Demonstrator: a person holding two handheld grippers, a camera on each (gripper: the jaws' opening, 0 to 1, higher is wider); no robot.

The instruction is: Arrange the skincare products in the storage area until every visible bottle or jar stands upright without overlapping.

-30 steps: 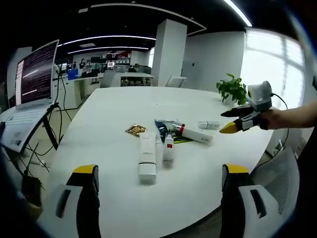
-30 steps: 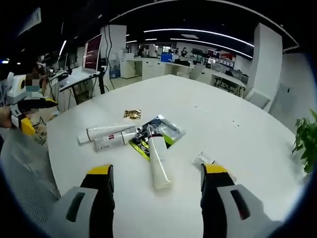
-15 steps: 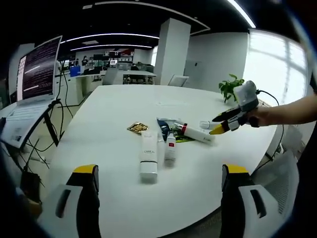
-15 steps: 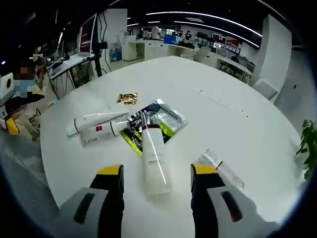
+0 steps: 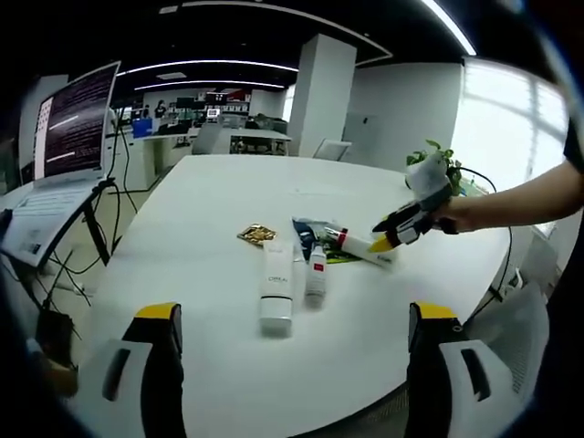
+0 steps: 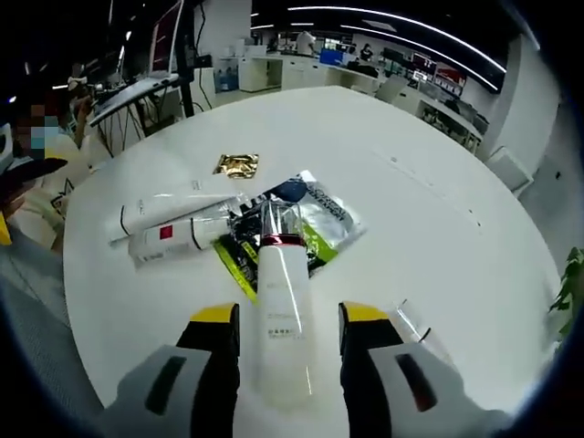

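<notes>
Tube with red collar [image 6: 283,310] lies flat on the white table [image 6: 438,237], now framed between the right gripper [image 6: 288,321]'s yellow-tipped jaws; half a second ago it lay ahead of them. Jaws stand narrower than before, one on each side of the tube, contact cannot be told. In the left gripper view the right gripper [image 5: 392,234] has come down to the tube's [image 5: 365,247] end, lower and nearer the pile than a second ago.

Count: three tubes lying flat, none upright. Red-collar tube, long white tube [image 5: 276,286], small red-label tube [image 5: 316,273]; the last two lie side by side, just beside each other. One clear bottle [image 6: 415,328] lies right of the right jaw. Green-black sachets [image 6: 315,224] sit under the red-collar tube's cap end. One gold packet [image 6: 237,165] lies apart, farther back.

Left gripper [image 5: 292,342] hangs over the near table edge, jaws wide, nothing between.

Laptop on stand [image 5: 64,146] left; potted plant [image 5: 438,160] behind the right gripper.
</notes>
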